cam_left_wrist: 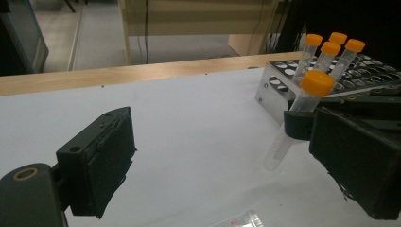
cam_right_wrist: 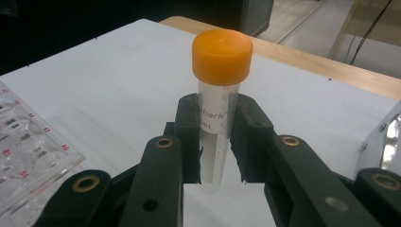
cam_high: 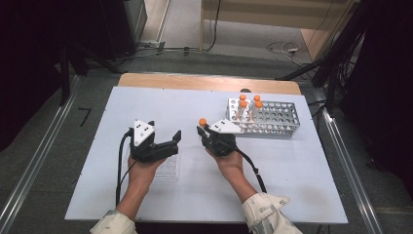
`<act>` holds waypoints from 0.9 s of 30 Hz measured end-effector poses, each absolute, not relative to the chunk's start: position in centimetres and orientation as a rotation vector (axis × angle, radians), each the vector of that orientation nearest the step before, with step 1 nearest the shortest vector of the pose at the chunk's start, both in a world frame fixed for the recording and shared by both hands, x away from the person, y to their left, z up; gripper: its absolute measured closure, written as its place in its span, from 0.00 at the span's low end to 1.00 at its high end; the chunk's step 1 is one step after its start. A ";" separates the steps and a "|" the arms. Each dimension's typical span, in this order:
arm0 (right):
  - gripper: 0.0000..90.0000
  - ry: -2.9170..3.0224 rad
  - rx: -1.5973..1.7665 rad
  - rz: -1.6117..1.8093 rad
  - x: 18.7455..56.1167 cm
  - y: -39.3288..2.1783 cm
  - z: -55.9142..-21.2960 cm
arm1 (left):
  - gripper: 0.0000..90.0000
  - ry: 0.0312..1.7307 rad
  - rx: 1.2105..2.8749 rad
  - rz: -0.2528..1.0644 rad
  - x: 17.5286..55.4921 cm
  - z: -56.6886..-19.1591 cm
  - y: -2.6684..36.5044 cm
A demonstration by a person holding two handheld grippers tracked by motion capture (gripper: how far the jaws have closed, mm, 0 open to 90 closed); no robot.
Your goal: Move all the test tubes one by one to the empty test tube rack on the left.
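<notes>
A clear tube with an orange cap [cam_right_wrist: 220, 94] stands upright between the black jaws of my right gripper [cam_right_wrist: 215, 142], which is shut on it below the cap. In the high view that tube [cam_high: 202, 121] rises from the right gripper [cam_high: 204, 131] at the table's middle, just left of the metal rack [cam_high: 275, 122]. The rack holds several orange-capped tubes [cam_high: 249, 105] at its left end. My left gripper [cam_high: 164, 134] stands open to the left with nothing between its jaws. From the left gripper [cam_left_wrist: 227, 165] the held tube [cam_left_wrist: 302, 109] shows in front of the rack [cam_left_wrist: 279, 90].
A clear plastic well tray [cam_high: 168, 168] lies under the left hand and shows at the left edge [cam_right_wrist: 28, 146] of the right gripper view. The white sheet [cam_high: 146, 102] covers the table. Cables and metal rails run around the table on the floor.
</notes>
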State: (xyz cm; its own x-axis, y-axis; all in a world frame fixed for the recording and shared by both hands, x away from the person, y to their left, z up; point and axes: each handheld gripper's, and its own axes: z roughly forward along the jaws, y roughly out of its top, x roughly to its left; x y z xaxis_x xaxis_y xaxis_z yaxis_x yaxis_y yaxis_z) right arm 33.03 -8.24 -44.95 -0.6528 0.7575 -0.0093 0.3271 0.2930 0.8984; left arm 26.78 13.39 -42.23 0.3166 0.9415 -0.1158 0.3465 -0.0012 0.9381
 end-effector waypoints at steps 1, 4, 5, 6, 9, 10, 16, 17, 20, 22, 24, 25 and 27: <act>0.80 2.136 0.961 1.324 33.0 -8.1 -45.0 | 0.10 1.213 1.552 0.707 27.0 -42.2 13.2; 0.80 2.142 0.961 1.324 33.0 -7.9 -45.1 | 0.13 1.200 1.556 0.696 27.1 -42.1 13.1; 0.80 2.142 0.959 1.326 33.0 -7.9 -45.1 | 0.13 1.192 1.561 0.685 27.2 -42.1 12.9; 0.80 2.146 0.955 1.326 33.0 -7.8 -45.1 | 0.14 1.179 1.567 0.673 27.3 -42.0 12.8; 0.80 2.150 0.945 1.326 32.8 -7.6 -45.1 | 0.15 1.152 1.584 0.656 27.6 -41.8 12.0; 0.80 2.152 0.948 1.325 32.8 -7.6 -45.1 | 0.16 1.144 1.589 0.652 27.6 -41.7 11.8; 0.80 2.162 0.919 1.339 32.4 -7.1 -44.8 | 0.18 1.128 1.611 0.653 28.4 -41.5 10.7; 0.80 2.168 0.913 1.339 32.3 -6.9 -44.8 | 0.18 1.125 1.620 0.657 28.6 -41.5 10.6; 0.80 2.172 0.905 1.348 32.1 -6.8 -44.8 | 0.20 1.120 1.634 0.665 28.7 -41.6 10.4; 0.80 2.175 0.902 1.354 32.0 -6.7 -44.8 | 0.22 1.114 1.652 0.663 28.9 -41.9 10.2; 0.80 2.179 0.898 1.355 32.0 -6.5 -44.8 | 0.26 1.108 1.653 0.662 29.0 -42.1 10.1; 0.80 2.182 0.894 1.356 31.9 -6.5 -44.8 | 0.27 1.103 1.648 0.653 29.1 -42.1 10.0; 0.80 2.181 0.890 1.360 31.9 -6.4 -44.8 | 0.32 1.089 1.645 0.644 29.1 -42.1 9.9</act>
State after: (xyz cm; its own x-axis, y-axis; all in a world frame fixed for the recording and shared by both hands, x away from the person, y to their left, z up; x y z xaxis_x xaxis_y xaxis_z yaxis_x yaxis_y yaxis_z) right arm 31.88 -6.37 -44.78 -0.7077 0.7063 -0.0150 0.2974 0.3172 0.9005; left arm 29.11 9.87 -42.11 0.4487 0.8887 -0.0943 0.3455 -0.0752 0.9354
